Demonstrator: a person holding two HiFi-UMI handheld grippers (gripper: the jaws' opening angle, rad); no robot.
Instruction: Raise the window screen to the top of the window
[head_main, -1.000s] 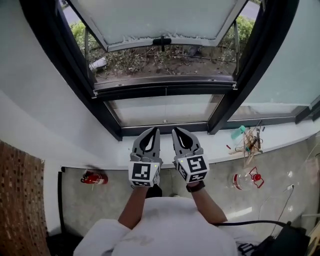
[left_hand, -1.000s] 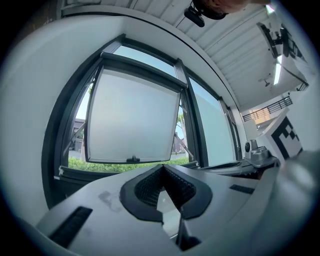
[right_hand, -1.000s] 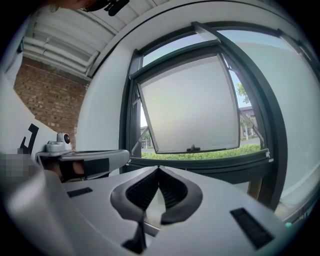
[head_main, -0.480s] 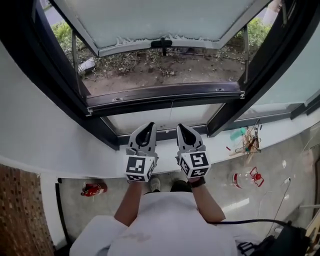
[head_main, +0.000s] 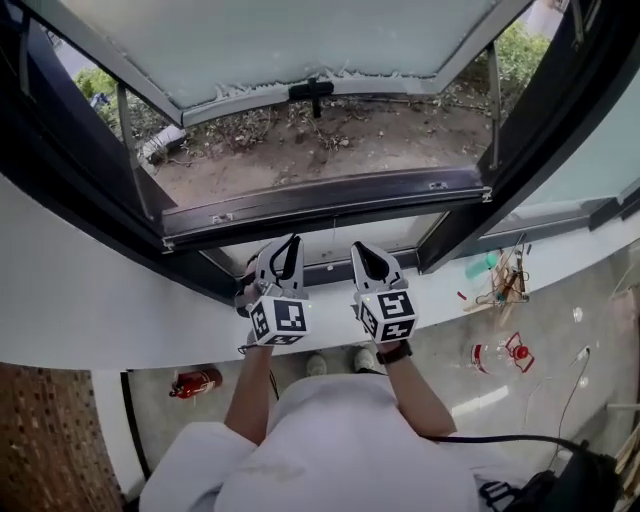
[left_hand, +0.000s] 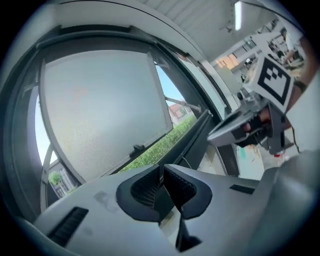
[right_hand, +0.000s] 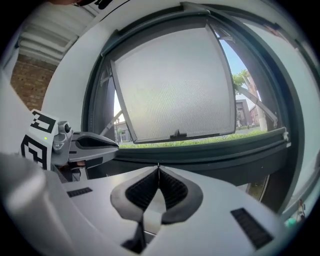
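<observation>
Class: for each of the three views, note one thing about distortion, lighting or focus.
Head view: the straight window frame bows. Left gripper view: fisheye, dark corners, the left gripper soft up close. Right gripper view: same round vignette, window screen backlit.

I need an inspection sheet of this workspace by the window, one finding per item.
Surface: white sill below the dark window frame.
Job's things: window screen, handle at its lower edge, untouched.
Clutter: green item and sticks on the sill at right; red object and clear bottle on the floor.
Grippers: left gripper and right gripper both shut, empty.
Cables: black cable at lower right.
Surroundings: soil and plants outside; brick wall at left.
</observation>
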